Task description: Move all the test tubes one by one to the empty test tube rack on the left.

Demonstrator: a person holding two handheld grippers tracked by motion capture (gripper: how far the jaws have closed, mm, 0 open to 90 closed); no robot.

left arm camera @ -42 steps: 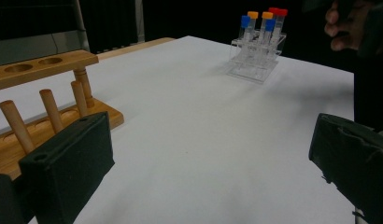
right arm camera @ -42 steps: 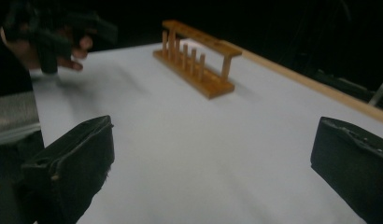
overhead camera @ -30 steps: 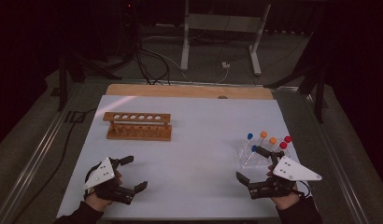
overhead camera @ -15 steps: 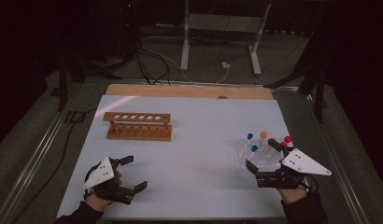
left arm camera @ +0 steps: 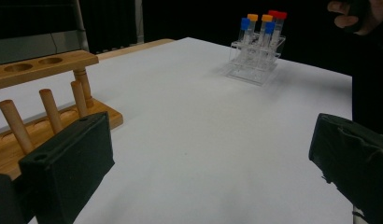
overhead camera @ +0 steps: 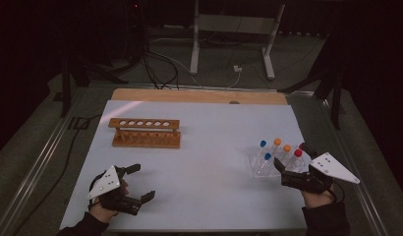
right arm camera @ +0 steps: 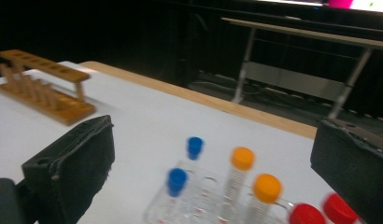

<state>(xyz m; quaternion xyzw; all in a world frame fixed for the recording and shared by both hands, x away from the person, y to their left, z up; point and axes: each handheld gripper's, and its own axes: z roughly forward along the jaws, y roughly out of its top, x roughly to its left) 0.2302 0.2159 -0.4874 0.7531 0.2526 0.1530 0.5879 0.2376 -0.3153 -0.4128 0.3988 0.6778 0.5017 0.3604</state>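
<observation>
Just wooden rack [overhead camera: 145, 132] far left, path clear.

In the right gripper view the red-capped tubes [right arm camera: 320, 212] blur, and the clear rack [right arm camera: 189, 205] runs off the bottom edge.

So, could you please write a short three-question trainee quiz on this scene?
1. How many capped tubes stand in the clear rack?
2. True or false: the wooden rack already holds a tube.
3. Which gripper is at the tubes: A) left gripper B) right gripper?

Key: 1. Six: two blue, two orange, two red. 2. False. 3. B; both stand open.
</observation>
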